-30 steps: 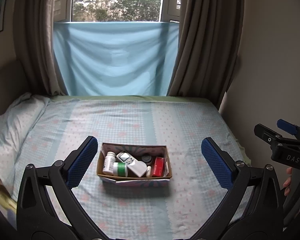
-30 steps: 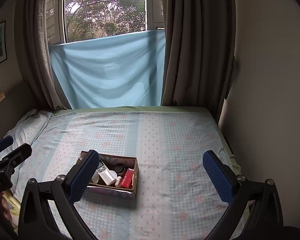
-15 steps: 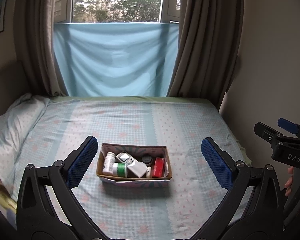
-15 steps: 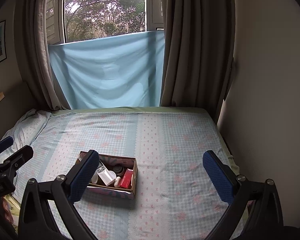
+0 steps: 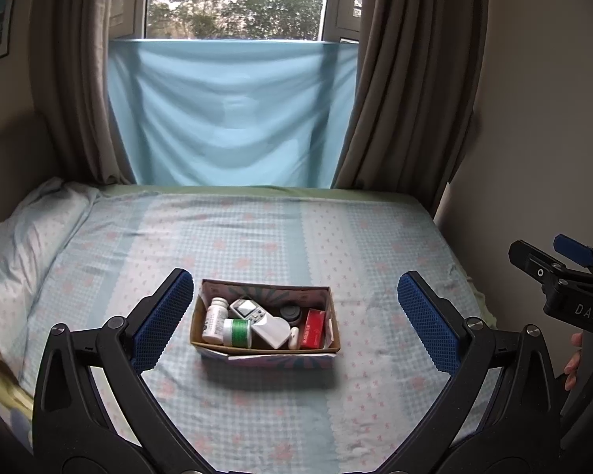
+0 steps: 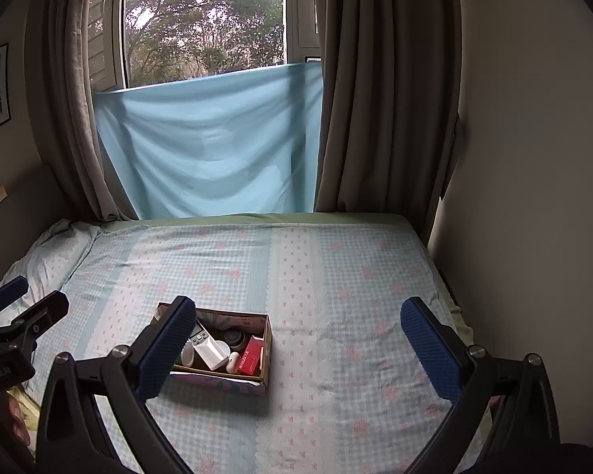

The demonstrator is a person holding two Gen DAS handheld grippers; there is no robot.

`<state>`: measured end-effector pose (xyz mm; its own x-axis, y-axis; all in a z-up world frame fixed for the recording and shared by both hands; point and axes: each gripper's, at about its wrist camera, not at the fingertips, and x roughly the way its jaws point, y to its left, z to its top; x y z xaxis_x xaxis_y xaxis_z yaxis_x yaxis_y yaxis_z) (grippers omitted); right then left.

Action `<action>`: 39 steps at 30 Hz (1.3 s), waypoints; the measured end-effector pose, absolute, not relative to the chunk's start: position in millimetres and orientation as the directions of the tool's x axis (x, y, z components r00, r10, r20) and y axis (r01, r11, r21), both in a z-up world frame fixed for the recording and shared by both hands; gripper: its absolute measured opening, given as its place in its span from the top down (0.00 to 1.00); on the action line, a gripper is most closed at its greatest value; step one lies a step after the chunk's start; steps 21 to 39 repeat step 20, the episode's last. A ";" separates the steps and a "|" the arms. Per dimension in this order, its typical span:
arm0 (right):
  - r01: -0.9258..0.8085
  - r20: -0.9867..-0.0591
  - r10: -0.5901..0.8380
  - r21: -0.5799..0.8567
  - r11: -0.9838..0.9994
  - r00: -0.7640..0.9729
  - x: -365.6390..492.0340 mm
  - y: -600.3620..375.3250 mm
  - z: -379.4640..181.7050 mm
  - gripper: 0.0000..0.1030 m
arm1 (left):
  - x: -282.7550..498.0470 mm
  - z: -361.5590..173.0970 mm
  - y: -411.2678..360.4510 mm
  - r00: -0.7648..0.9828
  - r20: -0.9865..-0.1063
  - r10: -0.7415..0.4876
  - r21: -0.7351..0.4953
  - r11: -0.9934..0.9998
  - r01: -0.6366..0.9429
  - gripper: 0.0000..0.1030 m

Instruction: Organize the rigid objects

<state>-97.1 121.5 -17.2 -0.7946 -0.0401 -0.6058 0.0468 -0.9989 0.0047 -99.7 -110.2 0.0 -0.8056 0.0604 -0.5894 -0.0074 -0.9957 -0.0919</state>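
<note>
A small cardboard box [image 5: 265, 322] is seen on the bed [image 5: 296, 237], near its front half, and the small hard items of the task are all gathered inside it: a white pill bottle [image 5: 214, 319] lying at the left end, a green-banded bottle [image 5: 238, 332] just in front of it, a white remote control [image 5: 259, 318] laid slantwise across the middle, a dark round jar [image 5: 289, 313] behind it, a small white earbud case [image 5: 293, 336] and a red packet [image 5: 313, 328] stood against the right wall. Nothing loose is visible on the sheet around the box, so the items already lie collected in one container; whether they were put there as the tidying itself, or are kept there to be taken out and sorted elsewhere, cannot be settled from this moment. The left gripper [image 5: 294, 316] is held low over the near edge of the bed with its fingers spread wide and empty, the box framed squarely between them, a stance that leaves either a reach in or a withdrawal possible. The right gripper [image 6: 298, 349] is likewise held with its fingers wide apart and nothing between them; it is placed further to the right, so that in its own view the box sits behind its left finger [image 6: 166, 349] and the bare sheet fills the gap. Neither gripper is touching the box. A pillow [image 5: 23, 245] lies at the left side of the bed, well apart from the box.
</note>
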 end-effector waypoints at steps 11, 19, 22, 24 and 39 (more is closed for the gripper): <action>0.037 -0.601 -0.025 -0.006 -0.999 -0.799 -102.3 119.6 -14.6 0.00 | -101.2 10.7 -115.2 -0.831 -0.556 -0.008 -0.070 -0.996 0.056 0.00; 0.037 -0.599 -0.025 -0.007 -0.999 -0.800 -104.4 119.6 -14.4 0.00 | -104.2 7.5 -124.8 -0.837 -0.547 -0.005 -0.102 -0.992 0.072 0.00; 0.036 -0.600 -0.025 -0.007 -0.999 -0.800 -105.1 119.4 -14.7 0.00 | -104.4 7.6 -124.3 -0.839 -0.543 -0.013 -0.090 -0.993 0.074 0.00; 0.036 -0.600 -0.025 -0.007 -0.999 -0.800 -105.1 119.4 -14.7 0.00 | -104.4 7.6 -124.3 -0.839 -0.543 -0.013 -0.090 -0.993 0.074 0.00; 0.036 -0.600 -0.025 -0.007 -0.999 -0.800 -105.1 119.4 -14.7 0.00 | -104.4 7.6 -124.3 -0.839 -0.543 -0.013 -0.090 -0.993 0.074 0.00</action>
